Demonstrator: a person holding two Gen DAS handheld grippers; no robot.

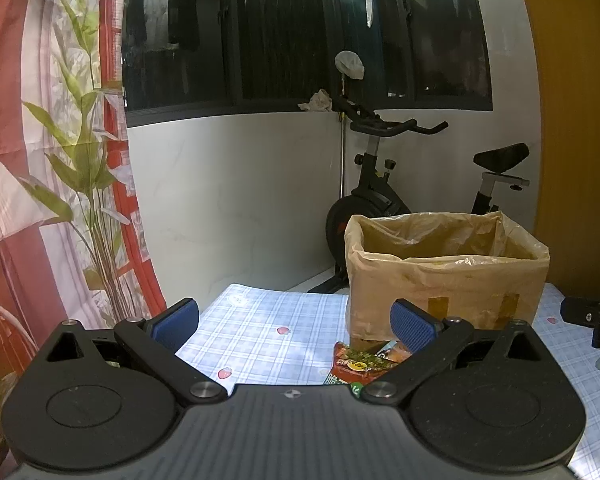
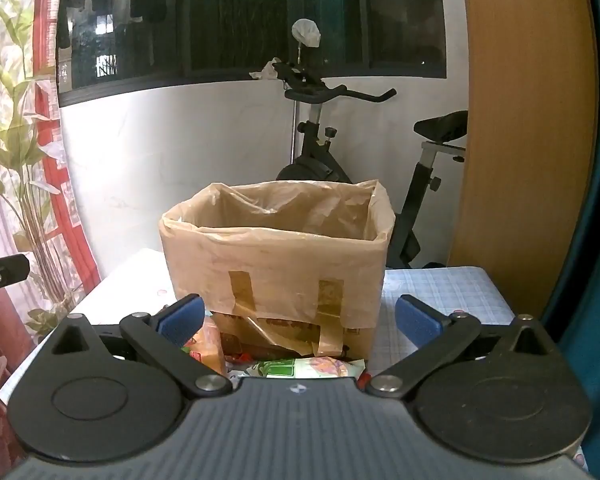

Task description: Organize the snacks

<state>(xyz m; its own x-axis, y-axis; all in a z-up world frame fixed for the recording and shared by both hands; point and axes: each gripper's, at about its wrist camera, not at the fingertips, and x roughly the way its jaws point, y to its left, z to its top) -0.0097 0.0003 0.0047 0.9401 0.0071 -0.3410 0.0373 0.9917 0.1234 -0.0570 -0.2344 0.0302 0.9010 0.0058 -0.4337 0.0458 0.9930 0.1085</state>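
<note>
Below, both the left gripper [image 1: 296, 322] and right gripper [image 2: 299, 320] gape, released and holding nothing. Colourful foil snack packets [image 2: 300, 368] lie at lower centre against the plastic-lined brown cardboard box [image 2: 276, 256] on the blue-checked desk [image 1: 260, 332].

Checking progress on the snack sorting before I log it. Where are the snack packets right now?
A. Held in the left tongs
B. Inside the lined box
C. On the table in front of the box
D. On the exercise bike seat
C: the snack packets lie on the table at the near foot of the lined box, and both the left tongs and the right tongs are open and empty.
</note>
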